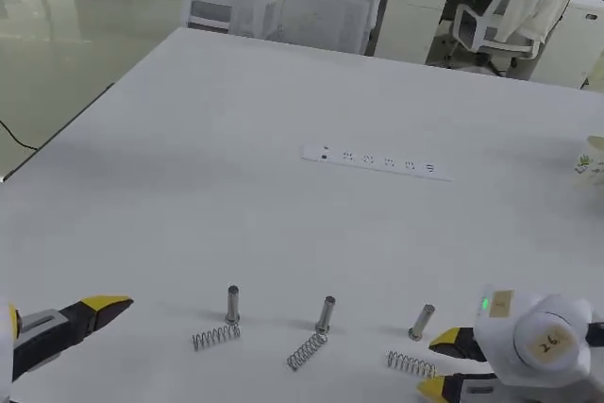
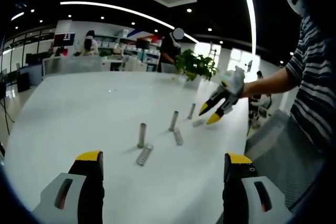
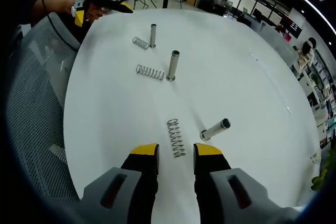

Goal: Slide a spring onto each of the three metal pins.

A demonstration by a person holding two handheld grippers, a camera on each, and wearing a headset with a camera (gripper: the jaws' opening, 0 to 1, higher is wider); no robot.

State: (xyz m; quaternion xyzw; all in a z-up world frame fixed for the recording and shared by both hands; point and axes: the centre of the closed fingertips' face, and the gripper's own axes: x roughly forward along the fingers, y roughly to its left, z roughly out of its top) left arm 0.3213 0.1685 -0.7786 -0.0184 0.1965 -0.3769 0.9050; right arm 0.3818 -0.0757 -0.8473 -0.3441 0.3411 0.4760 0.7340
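Head view: three metal pins (image 1: 326,313) stand upright on the counter (image 1: 283,92), a spring (image 1: 307,350) beside each for threading. Left gripper view: left hand-held gripper (image 2: 164,157) spread wide, empty. Right gripper view: right hand-held gripper (image 3: 176,152), slightly parted, straddles the rightmost spring's (image 3: 176,135) end for pinching.

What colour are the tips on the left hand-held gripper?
Yellow, on the left hand-held gripper; clearest in the left gripper view.

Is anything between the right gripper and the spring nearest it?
Nothing visible. The spring lies on bare table just ahead of the right gripper, whose fingers are open. The pin stands off to one side, clear of the approach.
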